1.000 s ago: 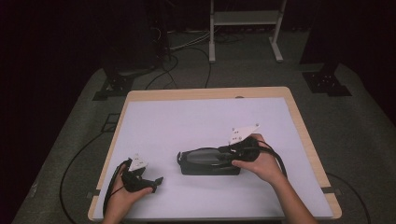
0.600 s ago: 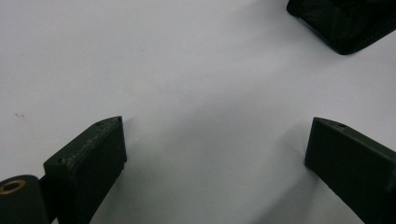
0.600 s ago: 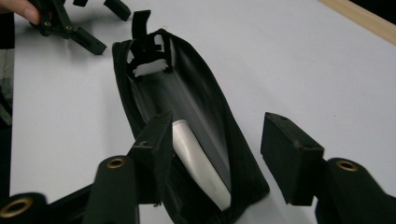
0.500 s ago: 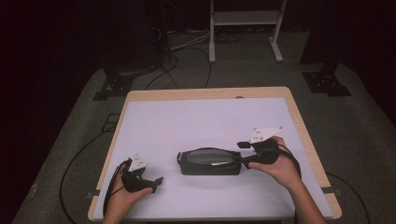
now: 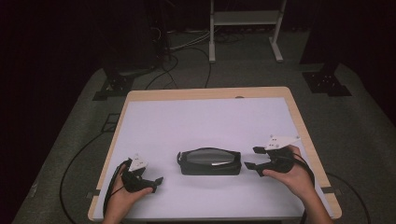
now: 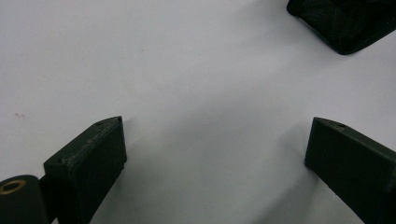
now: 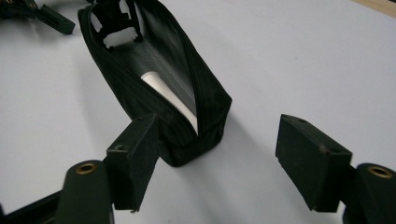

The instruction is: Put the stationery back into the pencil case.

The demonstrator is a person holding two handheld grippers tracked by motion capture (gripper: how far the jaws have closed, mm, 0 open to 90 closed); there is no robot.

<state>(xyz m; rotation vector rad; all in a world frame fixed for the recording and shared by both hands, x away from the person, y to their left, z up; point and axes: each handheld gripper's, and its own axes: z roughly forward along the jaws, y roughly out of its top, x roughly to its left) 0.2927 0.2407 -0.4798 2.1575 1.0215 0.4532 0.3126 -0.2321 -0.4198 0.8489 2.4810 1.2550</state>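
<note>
A black zip pouch (image 5: 209, 162) lies on its side in the middle of the white table top (image 5: 205, 121); its clear face shows a white tube (image 7: 168, 93) inside. To the right of the pouch my right gripper (image 5: 251, 158) rests near the table, a little apart from the pouch's end (image 7: 196, 140). Its jaws have just been opening and stand open with nothing between them. At the front left my left gripper (image 5: 158, 183) rests on the table, jaws wide open over bare surface (image 6: 215, 140). A corner of the pouch (image 6: 345, 23) lies beyond them.
The table's wooden rim (image 5: 299, 116) runs around the white top. Beyond the table are cables on the grey floor (image 5: 177, 60) and a white metal stand (image 5: 243, 28). A cable trails from each gripper off the front edge.
My right gripper let go of the pouch's right end, opened, and drew back to the right. The pouch stays in place. The left hand has not moved.
</note>
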